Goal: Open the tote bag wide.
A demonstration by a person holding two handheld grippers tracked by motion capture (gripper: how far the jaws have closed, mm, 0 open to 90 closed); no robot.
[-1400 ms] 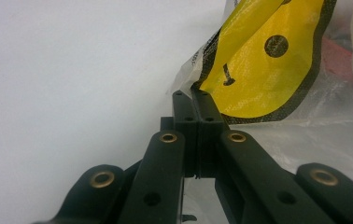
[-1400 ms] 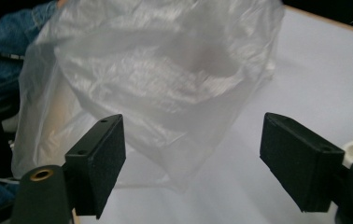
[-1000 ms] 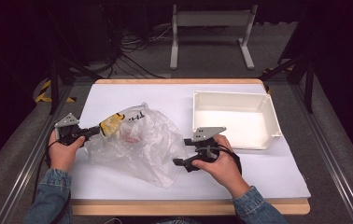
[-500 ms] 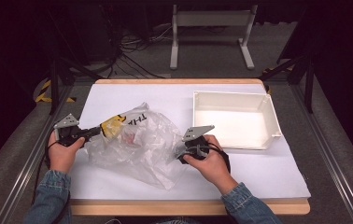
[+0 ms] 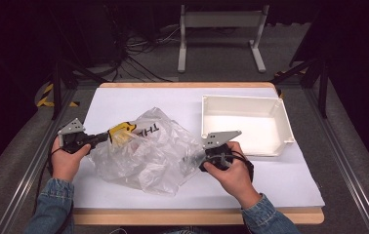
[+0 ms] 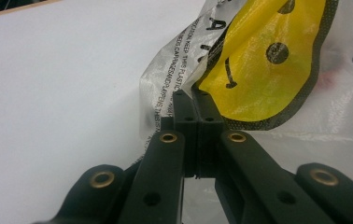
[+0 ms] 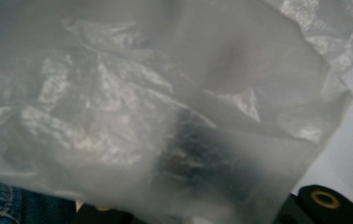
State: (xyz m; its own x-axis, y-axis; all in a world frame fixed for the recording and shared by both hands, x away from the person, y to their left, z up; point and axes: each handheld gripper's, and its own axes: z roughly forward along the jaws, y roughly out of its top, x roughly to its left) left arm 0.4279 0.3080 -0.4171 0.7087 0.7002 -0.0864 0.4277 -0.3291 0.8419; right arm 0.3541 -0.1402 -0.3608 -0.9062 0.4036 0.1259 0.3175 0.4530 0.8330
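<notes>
A crumpled clear plastic bag point(image 5: 143, 156) with a yellow smiley print lies on the white table point(image 5: 280, 180), left of centre. My left gripper point(image 5: 108, 138) holds its left edge beside the yellow print. In the left gripper view, that gripper point(image 6: 191, 93) has its jaws pressed together on the printed film point(image 6: 258, 70). My right gripper point(image 5: 190, 158) is at the bag's right edge. Its jaws have just been closing, with the film between them. In the right gripper view the bag point(image 7: 118, 93) drapes over the lens, and the right gripper point(image 7: 188, 158) is a dark shape behind it.
A white rectangular tray point(image 5: 275, 105) stands at the back right of the table, just beyond my right hand. A metal stand and cables sit on the floor behind the table. Rails run along both table sides.
My right hand moved left to the bag's right edge and lifted a little, and its jaws shut on the film. The left gripper kept its hold and did not move.
</notes>
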